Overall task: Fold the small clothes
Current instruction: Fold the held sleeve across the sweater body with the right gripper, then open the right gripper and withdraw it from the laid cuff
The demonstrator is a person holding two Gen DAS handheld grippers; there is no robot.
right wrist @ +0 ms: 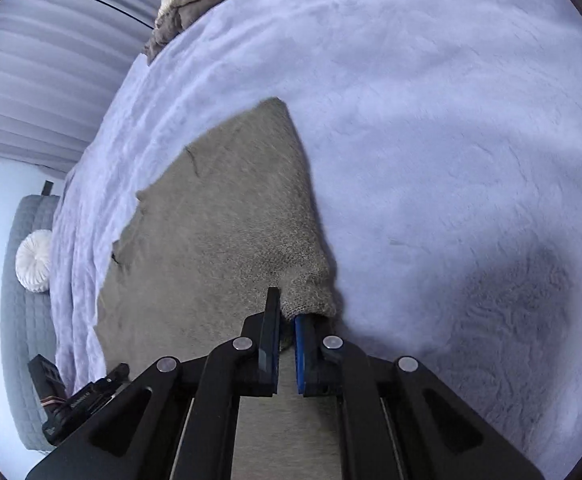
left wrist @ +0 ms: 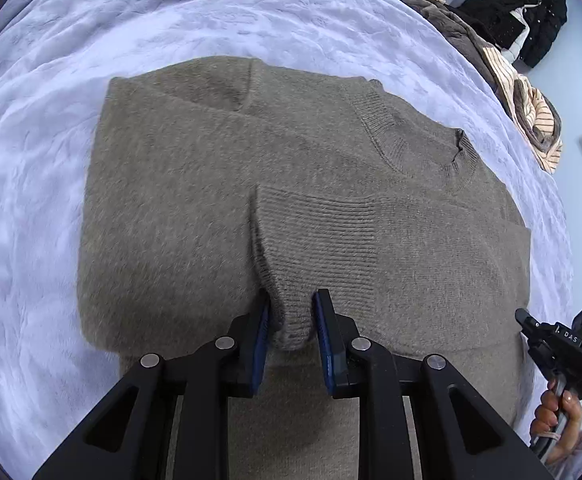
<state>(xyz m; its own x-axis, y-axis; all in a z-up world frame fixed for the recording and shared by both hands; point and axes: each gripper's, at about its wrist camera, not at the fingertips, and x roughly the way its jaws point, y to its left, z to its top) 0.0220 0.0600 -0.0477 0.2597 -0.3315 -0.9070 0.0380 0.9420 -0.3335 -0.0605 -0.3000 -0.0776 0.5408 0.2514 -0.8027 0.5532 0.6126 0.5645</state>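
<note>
A grey-brown sweater (left wrist: 219,208) lies partly folded on a bed covered by a pale lilac blanket (left wrist: 51,160), its neckline toward the far right. The left gripper (left wrist: 291,320) has its jaws pinched on a ribbed cuff (left wrist: 291,312) lying on the sweater's middle. The right gripper (right wrist: 287,312) points down at the sweater's near corner (right wrist: 311,296) — its jaws are clamped on that knit edge. A heap of other clothes (left wrist: 511,92) sits at the bed's far edge.
</note>
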